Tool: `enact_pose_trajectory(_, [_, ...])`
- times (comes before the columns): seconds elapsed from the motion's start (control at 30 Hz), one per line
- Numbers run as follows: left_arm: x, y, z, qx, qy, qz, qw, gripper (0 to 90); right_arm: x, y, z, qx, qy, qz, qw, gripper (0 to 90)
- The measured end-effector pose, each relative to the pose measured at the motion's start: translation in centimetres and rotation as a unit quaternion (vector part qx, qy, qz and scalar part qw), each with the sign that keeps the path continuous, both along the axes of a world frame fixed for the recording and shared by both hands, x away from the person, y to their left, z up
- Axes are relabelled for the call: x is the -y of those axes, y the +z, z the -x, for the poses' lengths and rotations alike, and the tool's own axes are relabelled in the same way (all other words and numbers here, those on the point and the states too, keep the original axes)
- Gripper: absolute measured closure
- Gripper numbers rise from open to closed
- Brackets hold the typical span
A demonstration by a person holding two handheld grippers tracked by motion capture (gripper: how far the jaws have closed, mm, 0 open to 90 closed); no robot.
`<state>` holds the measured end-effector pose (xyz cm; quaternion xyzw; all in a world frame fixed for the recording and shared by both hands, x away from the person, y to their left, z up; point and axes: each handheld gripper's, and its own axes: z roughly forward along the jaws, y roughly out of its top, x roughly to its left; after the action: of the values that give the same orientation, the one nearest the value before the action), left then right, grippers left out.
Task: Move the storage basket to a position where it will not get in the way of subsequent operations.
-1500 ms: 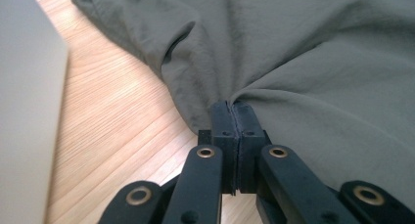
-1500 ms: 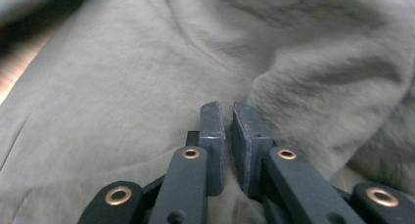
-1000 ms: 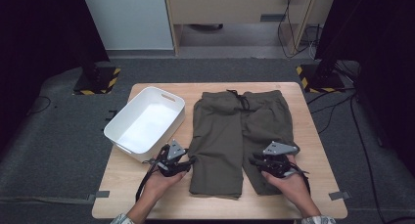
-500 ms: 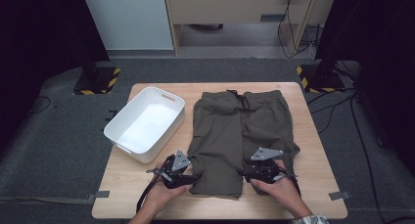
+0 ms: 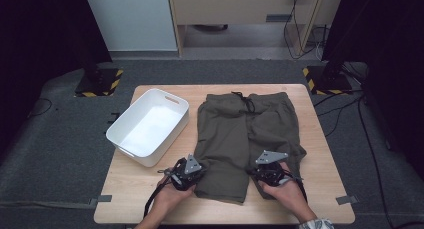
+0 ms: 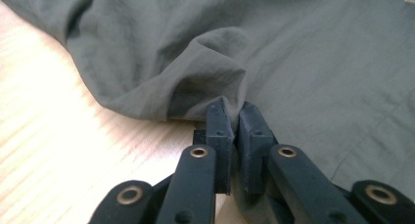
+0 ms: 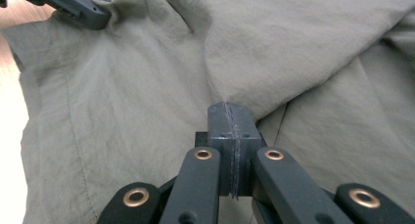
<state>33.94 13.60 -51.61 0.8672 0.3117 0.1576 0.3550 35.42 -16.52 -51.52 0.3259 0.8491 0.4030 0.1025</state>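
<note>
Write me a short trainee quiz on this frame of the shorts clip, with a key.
1. True or false: the white bin holds the shorts.
2. What does the left gripper pinch?
A. the drawstring
B. the edge of a leg of the shorts
C. the bin's rim
3. Fill in: the right gripper has its jaws ____ on a fold of the shorts.

Key
1. False: the shorts lie flat on the table, beside the bin.
2. B: its jaws have just closed on the cloth at the near left edge.
3. Shut: they have just closed, with cloth bunched at the tips.
</note>
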Motion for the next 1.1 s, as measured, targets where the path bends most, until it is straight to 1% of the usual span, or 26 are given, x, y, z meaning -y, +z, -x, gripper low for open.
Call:
enact_pose_trajectory(0.07, [0.0,0.4,0.0,0.005,-0.001,0.009,0.9999,85.0,0.1,0.3,0.0,0.001,0.0,-0.005,1.0,90.0])
enact_pose_trajectory(0.17, [-0.1,1.2,0.0,0.01,-0.001,0.024,0.9996,85.8,0.4,0.9,0.0,0.011,-0.002,-0.014,0.9998,90.0])
enact_pose_trajectory(0.3, [-0.2,2.9,-0.1,0.023,0.001,0.055,0.9983,87.1,1.0,2.1,-0.1,0.023,-0.007,-0.025,0.9994,90.0])
enact_pose_trajectory(0.33, [-0.1,3.5,-0.1,0.025,0.001,0.067,0.9974,87.3,1.2,2.6,-0.1,0.027,-0.009,-0.029,0.9992,90.0])
enact_pose_trajectory(0.4, [0.2,4.4,0.0,0.032,-0.002,0.08,0.9963,87.7,1.4,3.4,-0.2,0.034,-0.011,-0.029,0.999,90.0])
enact_pose_trajectory(0.43, [0.2,4.7,0.1,0.035,-0.004,0.082,0.996,87.8,1.6,4.0,-0.3,0.04,-0.012,-0.03,0.9987,90.0])
enact_pose_trajectory(0.53, [0.6,5.8,0.1,0.039,-0.005,0.096,0.9946,87.9,1.8,5.6,-0.4,0.052,-0.015,-0.031,0.9981,90.0])
enact_pose_trajectory(0.67, [0.6,7.3,-0.1,0.048,-0.003,0.114,0.9923,88.0,1.6,8.3,-0.5,0.07,-0.014,-0.02,0.9972,90.0])
enact_pose_trajectory(0.7, [0.5,7.6,-0.1,0.05,-0.003,0.117,0.9919,88.0,1.5,9.0,-0.6,0.073,-0.013,-0.017,0.9971,90.0])
enact_pose_trajectory(0.73, [0.5,7.8,-0.2,0.05,-0.002,0.114,0.9923,88.1,1.3,9.6,-0.6,0.075,-0.012,-0.014,0.997,90.0])
enact_pose_trajectory(0.77, [0.4,7.9,-0.2,0.05,-0.003,0.108,0.9929,88.1,1.1,10.0,-0.6,0.077,-0.015,-0.012,0.9968,90.0])
enact_pose_trajectory(0.8, [0.1,7.7,-0.2,0.051,-0.005,0.094,0.9943,88.2,0.9,10.1,-0.6,0.077,-0.013,-0.012,0.9968,90.0])
enact_pose_trajectory(0.87, [-0.8,6.8,-0.1,0.046,-0.002,0.064,0.9969,88.4,-0.2,9.4,-0.6,0.069,-0.005,-0.008,0.9976,90.0])
enact_pose_trajectory(0.9, [-1.4,6.0,-0.1,0.037,0.003,0.054,0.9978,88.4,-0.8,8.7,-0.7,0.062,-0.003,-0.008,0.9981,90.0])
enact_pose_trajectory(0.97, [-2.8,4.6,0.0,0.022,0.016,0.044,0.9987,88.4,-2.1,6.9,-0.9,0.046,0.005,-0.005,0.9989,90.0])
enact_pose_trajectory(1.0, [-3.4,4.1,0.1,0.015,0.022,0.043,0.9987,88.4,-2.8,6.0,-1.0,0.037,0.009,-0.004,0.9993,90.0])
enact_pose_trajectory(1.07, [-4.5,3.4,0.1,0.001,0.031,0.044,0.9986,88.4,-4.0,4.2,-1.1,0.023,0.016,0.0,0.9996,90.0])
enact_pose_trajectory(1.1, [-4.7,3.3,0.1,0.0,0.031,0.04,0.9987,88.4,-4.6,3.4,-1.2,0.016,0.02,-0.001,0.9997,87.4])
